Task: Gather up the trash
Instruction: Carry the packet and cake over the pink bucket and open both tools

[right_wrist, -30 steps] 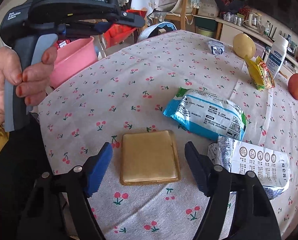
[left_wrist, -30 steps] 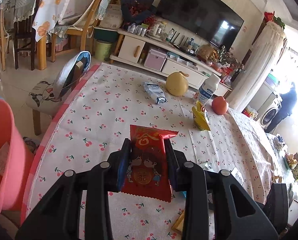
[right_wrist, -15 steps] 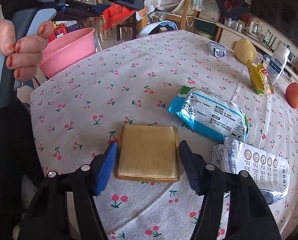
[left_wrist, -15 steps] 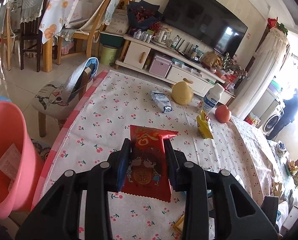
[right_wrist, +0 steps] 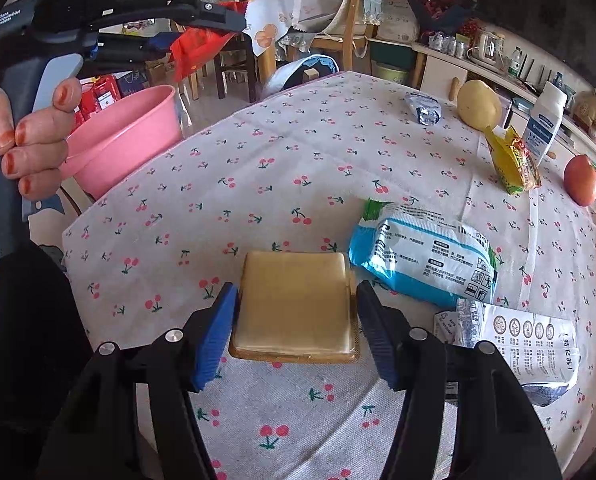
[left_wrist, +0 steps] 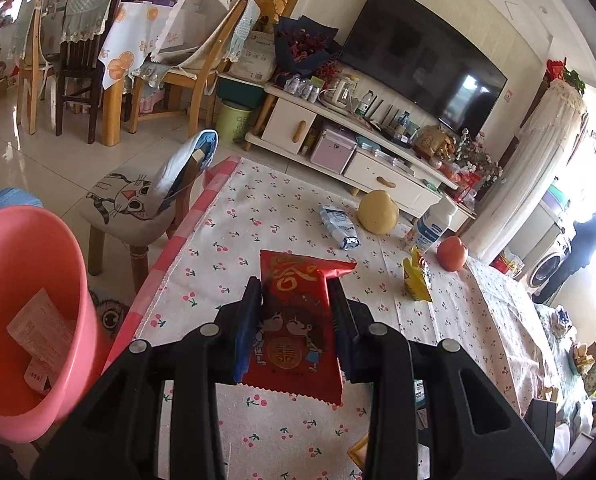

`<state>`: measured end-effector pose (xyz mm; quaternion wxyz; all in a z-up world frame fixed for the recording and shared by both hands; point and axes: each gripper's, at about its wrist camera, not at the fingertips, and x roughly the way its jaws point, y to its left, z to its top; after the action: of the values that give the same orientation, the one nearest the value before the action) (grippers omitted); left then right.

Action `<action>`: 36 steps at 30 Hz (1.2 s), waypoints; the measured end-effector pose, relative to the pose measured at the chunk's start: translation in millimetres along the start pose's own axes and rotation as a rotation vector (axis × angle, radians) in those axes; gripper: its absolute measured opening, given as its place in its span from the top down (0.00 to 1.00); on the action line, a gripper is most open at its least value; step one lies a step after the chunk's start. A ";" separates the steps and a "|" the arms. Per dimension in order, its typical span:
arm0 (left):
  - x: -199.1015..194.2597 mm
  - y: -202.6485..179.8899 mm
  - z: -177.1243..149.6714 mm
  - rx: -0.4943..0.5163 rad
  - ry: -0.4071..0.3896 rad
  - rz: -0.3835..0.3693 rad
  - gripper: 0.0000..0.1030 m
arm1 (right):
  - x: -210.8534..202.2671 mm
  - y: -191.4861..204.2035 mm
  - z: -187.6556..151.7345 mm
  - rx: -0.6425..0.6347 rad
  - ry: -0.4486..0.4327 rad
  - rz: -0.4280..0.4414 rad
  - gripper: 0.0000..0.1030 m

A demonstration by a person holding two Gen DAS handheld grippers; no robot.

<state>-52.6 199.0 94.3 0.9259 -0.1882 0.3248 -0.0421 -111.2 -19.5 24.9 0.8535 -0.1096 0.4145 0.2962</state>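
Nearby, a blue-and-white packet [right_wrist: 421,258] and a silver wrapper [right_wrist: 525,340] are lying just right of the tan packet [right_wrist: 296,306], which the right gripper [right_wrist: 296,328] is straddling, its jaws having just been closing, pads beside its edges. Off the tabletop [right_wrist: 298,160] edge, a pink bucket [left_wrist: 22,312] is standing open. Above that edge, the left gripper [left_wrist: 294,320] is clamping a red packet [left_wrist: 296,328].

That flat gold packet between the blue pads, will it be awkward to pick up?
Probably a little. The gold packet lies flat on the tablecloth, so the right tool can only pinch its thin edges. Its glossy film looks slippery. It seems light and may buckle when squeezed.
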 end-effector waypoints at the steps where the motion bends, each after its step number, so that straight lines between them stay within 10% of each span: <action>1: -1.5 2.2 1.3 -0.007 -0.004 0.005 0.66 | 0.1 2.1 3.3 0.006 -0.001 0.000 0.40; 20: -54.1 95.6 36.7 -0.235 -0.185 0.252 0.66 | 5.4 83.6 116.4 0.035 -0.164 0.201 0.40; 36: -78.4 208.2 47.1 -0.535 -0.181 0.436 0.66 | 57.5 158.4 187.8 -0.054 -0.169 0.300 0.40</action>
<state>-94.2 422.5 95.8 0.8562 -0.3532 0.2733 0.2599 -57.3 212.4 108.4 0.8282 -0.0441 0.3449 0.4395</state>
